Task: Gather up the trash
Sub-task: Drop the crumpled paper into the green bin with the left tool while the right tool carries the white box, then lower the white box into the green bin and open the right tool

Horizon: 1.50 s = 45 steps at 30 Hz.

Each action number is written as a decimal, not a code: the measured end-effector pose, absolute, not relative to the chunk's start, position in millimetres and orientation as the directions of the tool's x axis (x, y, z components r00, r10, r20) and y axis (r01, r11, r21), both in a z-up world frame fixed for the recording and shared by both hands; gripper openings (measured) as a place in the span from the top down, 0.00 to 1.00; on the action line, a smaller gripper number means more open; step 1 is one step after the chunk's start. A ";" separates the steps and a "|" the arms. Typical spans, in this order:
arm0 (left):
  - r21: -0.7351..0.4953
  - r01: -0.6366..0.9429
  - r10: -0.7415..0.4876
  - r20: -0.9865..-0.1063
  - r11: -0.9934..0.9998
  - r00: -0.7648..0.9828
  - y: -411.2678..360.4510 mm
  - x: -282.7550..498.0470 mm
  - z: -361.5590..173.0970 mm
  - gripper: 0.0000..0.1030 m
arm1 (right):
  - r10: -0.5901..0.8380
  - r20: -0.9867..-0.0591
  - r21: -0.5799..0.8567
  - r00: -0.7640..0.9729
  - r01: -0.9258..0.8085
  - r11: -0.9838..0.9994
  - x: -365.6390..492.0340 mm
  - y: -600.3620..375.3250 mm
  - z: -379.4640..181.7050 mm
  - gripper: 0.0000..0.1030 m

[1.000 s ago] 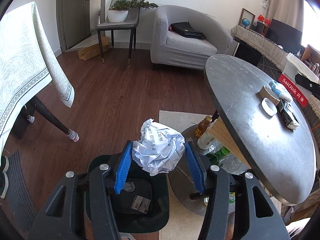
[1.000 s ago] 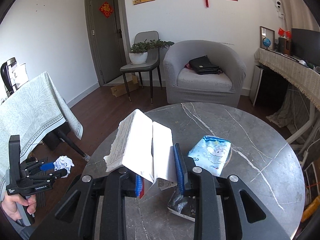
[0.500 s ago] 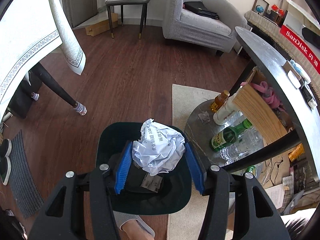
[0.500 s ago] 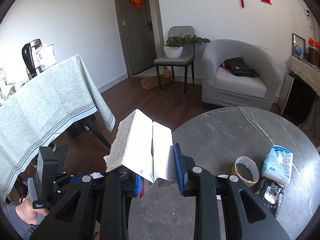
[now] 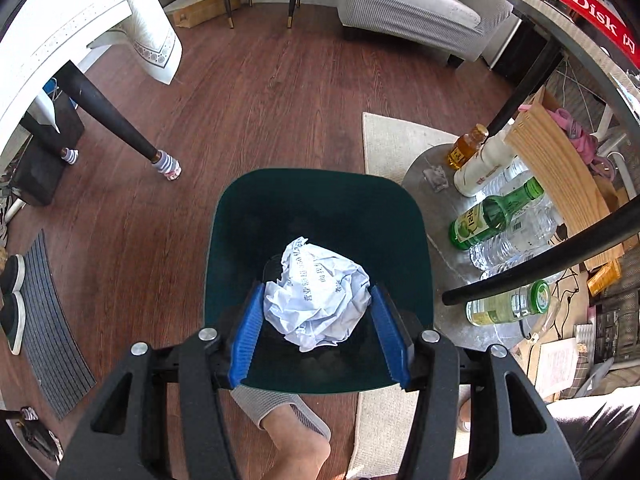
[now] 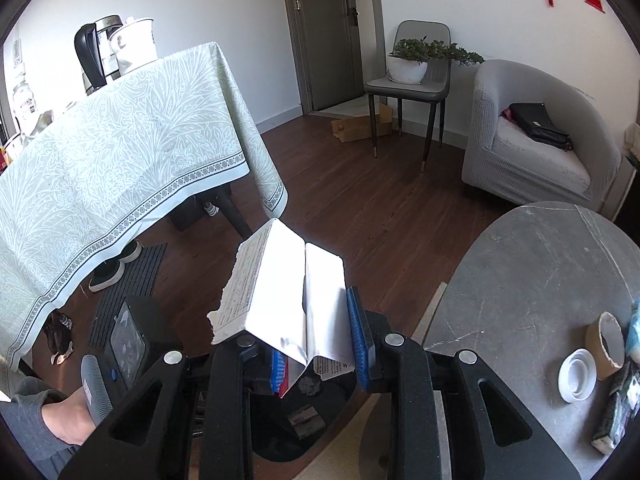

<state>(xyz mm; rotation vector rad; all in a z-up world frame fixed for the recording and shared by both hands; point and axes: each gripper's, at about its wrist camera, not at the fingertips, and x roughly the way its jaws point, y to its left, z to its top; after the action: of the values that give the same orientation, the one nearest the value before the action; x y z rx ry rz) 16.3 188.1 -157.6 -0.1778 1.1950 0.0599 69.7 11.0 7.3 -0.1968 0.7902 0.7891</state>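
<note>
Left wrist: paper ball (image 5: pixel 318 294) over bin (image 5: pixel 320 200)

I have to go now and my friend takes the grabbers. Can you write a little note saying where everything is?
Left gripper: shut on the crumpled paper ball, hanging over the open dark green bin.
Right gripper: shut on a torn white paper box, beside the round grey table, not yet over the bin.
Done: both pieces picked up.
Left: drop the ball, then the box. The table also holds a tape core and a white lid.
</note>
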 end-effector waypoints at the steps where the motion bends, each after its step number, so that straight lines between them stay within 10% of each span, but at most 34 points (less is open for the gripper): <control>1: -0.110 -0.142 -0.052 -0.932 0.984 0.360 190.1 15.1 -159.6 0.44 | 0.557 -0.711 0.123 0.430 -0.704 0.700 68.9 15.1 2.9 0.74; 15: -0.128 -0.141 -0.071 -0.933 0.982 0.351 211.3 3.9 -157.7 0.34 | 0.482 -0.827 0.139 0.288 -0.726 0.673 68.6 69.0 -57.8 0.74; 38: -0.260 -0.198 -0.088 -0.786 0.945 0.612 247.4 -5.6 -63.4 0.63 | 0.320 -0.938 0.106 0.136 -0.763 0.637 52.5 108.8 -148.7 0.74; 45: -0.304 -0.176 -0.114 -0.737 0.936 0.666 242.7 -1.4 -39.7 0.66 | 0.245 -0.964 0.073 0.103 -0.782 0.619 43.0 108.5 -171.7 0.60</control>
<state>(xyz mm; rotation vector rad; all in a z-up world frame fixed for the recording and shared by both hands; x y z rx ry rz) -1.4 242.7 -39.7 -0.3685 0.8464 0.0362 43.0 108.5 -171.7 -0.5326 1.2488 0.8127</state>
